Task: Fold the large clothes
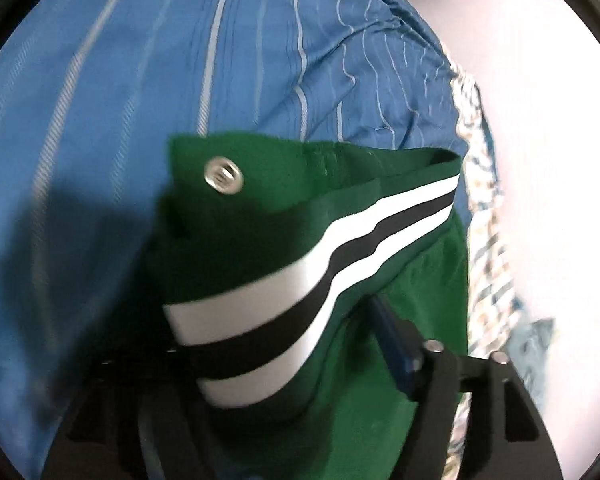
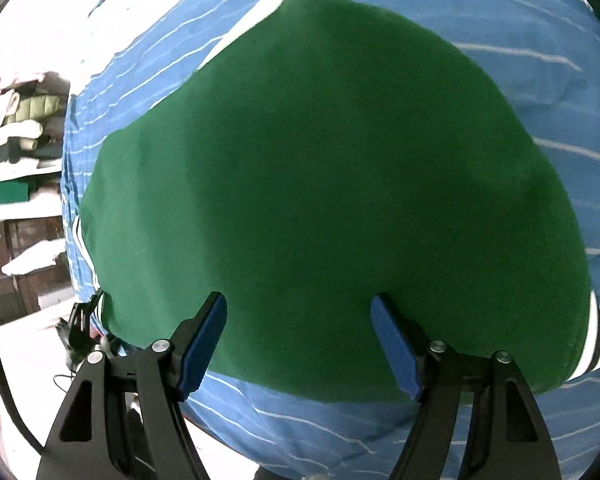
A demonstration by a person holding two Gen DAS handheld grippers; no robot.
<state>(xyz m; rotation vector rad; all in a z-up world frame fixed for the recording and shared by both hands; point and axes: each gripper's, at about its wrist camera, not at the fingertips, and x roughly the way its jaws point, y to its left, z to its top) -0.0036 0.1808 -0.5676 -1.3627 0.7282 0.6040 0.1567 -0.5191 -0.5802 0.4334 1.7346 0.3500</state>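
Observation:
A large green garment (image 2: 320, 184) with white and black striped ribbed trim lies spread on a blue striped bedsheet (image 2: 560, 40). In the left wrist view my left gripper (image 1: 300, 352) is shut on the garment's striped hem (image 1: 260, 320), which drapes over and hides the left finger; a silver snap button (image 1: 224, 176) shows on the lifted green corner. The right finger's blue pad (image 1: 396, 352) shows. In the right wrist view my right gripper (image 2: 300, 344) is open, its blue pads (image 2: 204, 344) hovering over the garment's near edge, holding nothing.
The blue striped sheet (image 1: 100, 120) covers the bed. A patterned cloth edge (image 1: 484, 240) runs along the bed's side by a white floor. Shelves with stacked clothes (image 2: 20, 152) stand at the left of the right wrist view. A black cable (image 2: 0, 380) hangs there.

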